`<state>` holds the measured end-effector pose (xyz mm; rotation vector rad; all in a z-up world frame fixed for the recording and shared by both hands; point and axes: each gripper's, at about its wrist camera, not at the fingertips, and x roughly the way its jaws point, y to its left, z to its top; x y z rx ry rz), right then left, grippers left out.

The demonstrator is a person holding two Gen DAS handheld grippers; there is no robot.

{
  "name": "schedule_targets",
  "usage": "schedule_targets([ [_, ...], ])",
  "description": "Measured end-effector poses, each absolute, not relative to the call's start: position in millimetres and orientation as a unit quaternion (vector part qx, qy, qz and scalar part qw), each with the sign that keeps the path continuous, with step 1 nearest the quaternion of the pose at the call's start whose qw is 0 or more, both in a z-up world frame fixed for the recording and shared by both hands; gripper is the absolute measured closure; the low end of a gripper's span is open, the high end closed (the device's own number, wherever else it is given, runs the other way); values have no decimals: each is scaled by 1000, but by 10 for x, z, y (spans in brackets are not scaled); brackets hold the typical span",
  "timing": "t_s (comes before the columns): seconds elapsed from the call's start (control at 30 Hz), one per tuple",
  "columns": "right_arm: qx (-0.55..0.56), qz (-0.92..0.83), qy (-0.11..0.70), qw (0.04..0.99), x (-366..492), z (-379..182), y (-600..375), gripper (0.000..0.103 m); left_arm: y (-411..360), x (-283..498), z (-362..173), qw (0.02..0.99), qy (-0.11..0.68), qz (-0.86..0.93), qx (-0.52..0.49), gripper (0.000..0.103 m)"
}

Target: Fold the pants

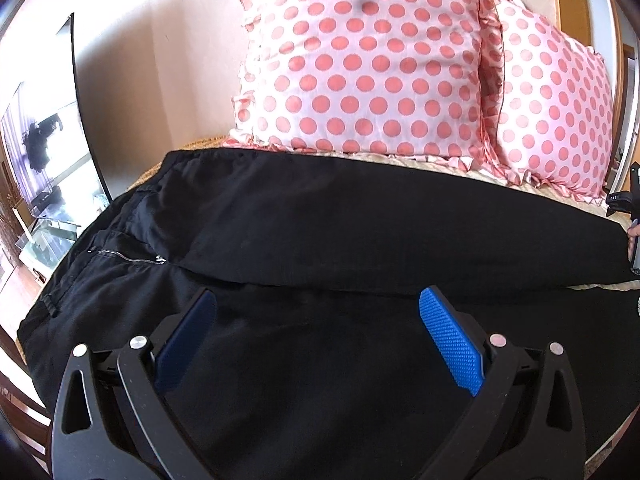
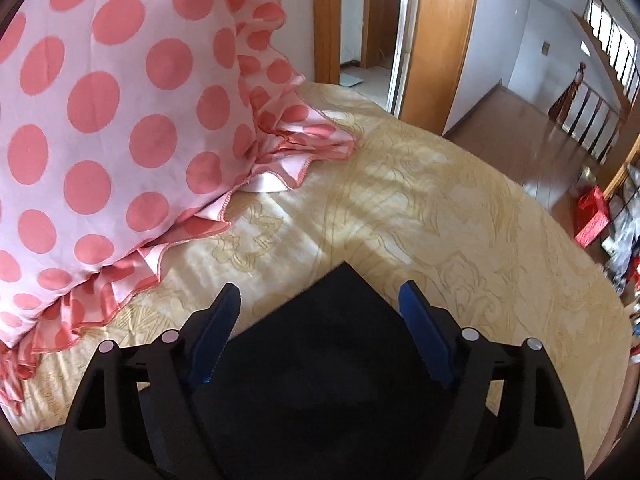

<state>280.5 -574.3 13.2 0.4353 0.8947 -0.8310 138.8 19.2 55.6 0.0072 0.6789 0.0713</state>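
Note:
Black pants (image 1: 360,220) lie spread across the bed, with the waist and open zipper (image 1: 128,258) at the left and both legs running to the right. My left gripper (image 1: 319,294) hovers open over the near leg, its blue pads (image 1: 452,344) wide apart and touching nothing. In the right wrist view the end of a pants leg (image 2: 320,360) lies on the bedspread, its corner pointing away from me. My right gripper (image 2: 320,287) stands open above that leg end, and its pads do not press on the cloth.
Two pink polka-dot pillows (image 1: 360,60) (image 2: 100,120) lean at the head of the bed, close behind the pants. The yellow patterned bedspread (image 2: 460,220) extends to the right. A television (image 1: 44,152) stands at the left. A doorway (image 2: 372,20) and wooden floor (image 2: 520,128) lie beyond the bed.

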Motion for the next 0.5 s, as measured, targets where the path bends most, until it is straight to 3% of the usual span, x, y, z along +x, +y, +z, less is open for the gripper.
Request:
schedule_targets([
  [0.03, 198, -389, 418, 796, 2821, 116, -5744, 20, 187, 1407, 535, 941, 336, 33, 3, 2],
  [0.17, 201, -382, 420, 798, 2858, 11, -5791, 41, 164, 1425, 494, 940, 340, 28, 4, 2],
  [0.2, 200, -379, 416, 802, 2855, 11, -5793, 55, 163, 1421, 491, 940, 341, 28, 4, 2],
  [0.3, 208, -359, 410, 812, 2802, 59, -5791, 80, 159, 1410, 502, 940, 341, 25, 3, 2],
  [0.37, 218, -341, 400, 822, 2735, 114, -5775, 88, 154, 1390, 522, 941, 339, 25, 2, 2],
  [0.5, 207, -313, 363, 853, 2470, 326, -5607, 92, 146, 1323, 569, 942, 334, 22, -1, 2],
])
